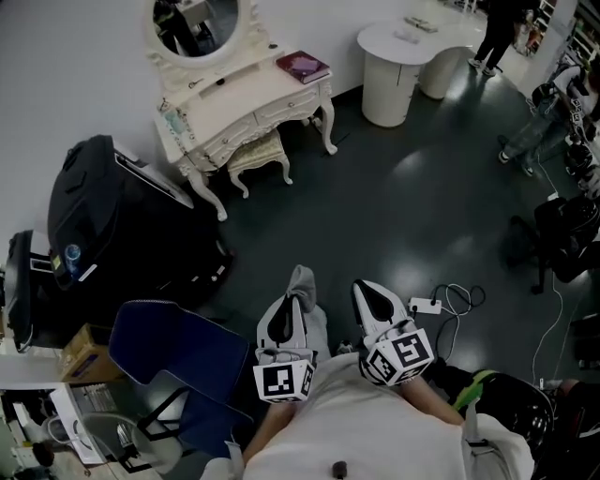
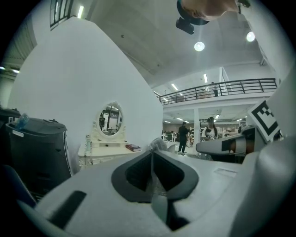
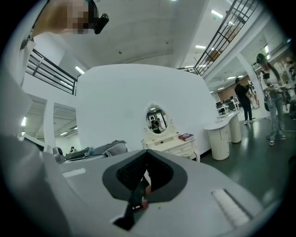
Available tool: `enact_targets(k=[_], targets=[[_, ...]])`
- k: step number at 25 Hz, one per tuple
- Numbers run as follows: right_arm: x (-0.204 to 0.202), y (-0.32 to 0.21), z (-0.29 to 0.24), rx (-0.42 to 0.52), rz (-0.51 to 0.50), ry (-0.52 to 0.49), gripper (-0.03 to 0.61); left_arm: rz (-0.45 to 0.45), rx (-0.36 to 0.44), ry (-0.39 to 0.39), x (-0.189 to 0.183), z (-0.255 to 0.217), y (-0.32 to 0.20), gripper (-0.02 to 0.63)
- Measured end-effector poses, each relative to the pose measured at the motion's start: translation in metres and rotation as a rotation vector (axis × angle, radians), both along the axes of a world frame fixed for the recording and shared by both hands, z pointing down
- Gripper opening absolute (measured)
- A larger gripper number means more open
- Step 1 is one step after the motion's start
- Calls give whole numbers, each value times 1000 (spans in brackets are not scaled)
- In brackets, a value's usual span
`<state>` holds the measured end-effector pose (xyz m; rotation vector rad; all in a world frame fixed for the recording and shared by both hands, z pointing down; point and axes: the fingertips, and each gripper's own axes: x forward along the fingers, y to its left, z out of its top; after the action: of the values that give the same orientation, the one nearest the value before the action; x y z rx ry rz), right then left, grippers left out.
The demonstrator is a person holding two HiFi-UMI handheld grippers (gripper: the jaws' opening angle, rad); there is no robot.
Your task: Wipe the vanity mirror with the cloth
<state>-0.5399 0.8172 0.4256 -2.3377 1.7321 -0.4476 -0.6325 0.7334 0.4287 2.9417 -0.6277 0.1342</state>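
The white vanity table (image 1: pixel 246 101) with its oval mirror (image 1: pixel 195 22) stands against the wall at the far left, several steps away across the dark floor. The mirror (image 2: pixel 110 119) is small and distant in the left gripper view, and the mirror (image 3: pixel 156 119) is equally far in the right gripper view. My left gripper (image 1: pixel 292 304) is held low in front of me, shut on a grey cloth (image 1: pixel 302 278). A tuft of the cloth (image 2: pixel 158 144) sticks out past the left gripper (image 2: pixel 152 159). My right gripper (image 1: pixel 367 292) is beside it, and in its own view the right gripper (image 3: pixel 146 162) is shut and holds nothing.
A cushioned stool (image 1: pixel 258 155) is tucked under the vanity and a book (image 1: pixel 302 66) lies on its top. A big black case (image 1: pixel 112 220) and a blue chair (image 1: pixel 178 352) are at my left. A round white counter (image 1: pixel 401 58), a person (image 1: pixel 497 33) and a floor power strip (image 1: pixel 425 305) are to the right.
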Motion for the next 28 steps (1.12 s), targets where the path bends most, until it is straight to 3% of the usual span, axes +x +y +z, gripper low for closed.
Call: enact_targets(k=[6, 13, 19, 28], targets=[[70, -63, 7, -10, 77, 26, 8, 58, -7, 34, 80, 6, -79, 18], [160, -148, -9, 4, 207, 50, 8, 204, 10, 55, 182, -9, -165, 18], [194, -213, -10, 9, 245, 53, 8, 231, 17, 68, 228, -14, -242, 18], [254, -266, -2, 4, 255, 51, 8, 242, 12, 59, 283, -5, -287, 18]])
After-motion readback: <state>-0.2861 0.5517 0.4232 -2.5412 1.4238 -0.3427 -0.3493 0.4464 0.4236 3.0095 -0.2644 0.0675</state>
